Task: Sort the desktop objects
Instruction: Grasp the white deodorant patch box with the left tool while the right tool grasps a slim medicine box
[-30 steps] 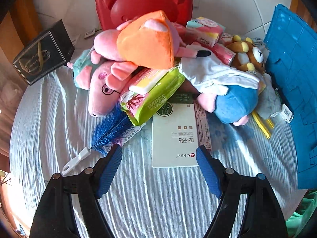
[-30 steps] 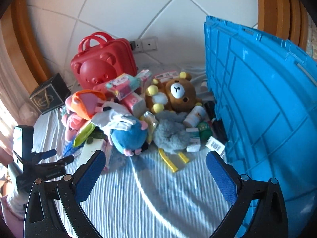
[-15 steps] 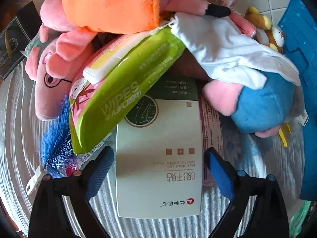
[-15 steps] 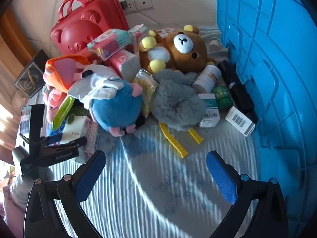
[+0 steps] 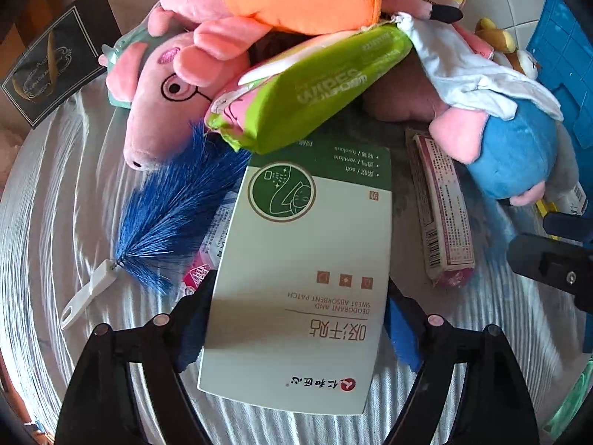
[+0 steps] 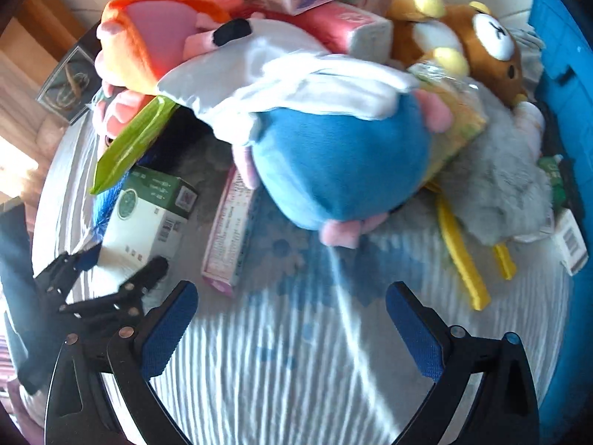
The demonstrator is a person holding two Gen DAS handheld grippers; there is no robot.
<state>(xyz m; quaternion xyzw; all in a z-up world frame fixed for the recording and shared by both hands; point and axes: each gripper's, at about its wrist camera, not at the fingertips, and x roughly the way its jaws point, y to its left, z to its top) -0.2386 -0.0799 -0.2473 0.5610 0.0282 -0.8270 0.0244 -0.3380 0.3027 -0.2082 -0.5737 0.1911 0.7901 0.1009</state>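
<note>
A white and green sweat patch box lies on the striped cloth in front of a pile of toys and packs. My left gripper has a blue pad at each long side of the box and is closed on it; it also shows in the right wrist view at the box. My right gripper is open and empty, just in front of the blue and white plush. A pink flat box lies between the two.
A green wipes pack, a pink pig plush and a blue brush crowd the box's far end. A blue crate stands at the right, with a brown bear, grey fluff and yellow strips beside it.
My left gripper moved forward over the white and green box and its pads came in against the sides. My right gripper moved forward and left toward the blue plush.
</note>
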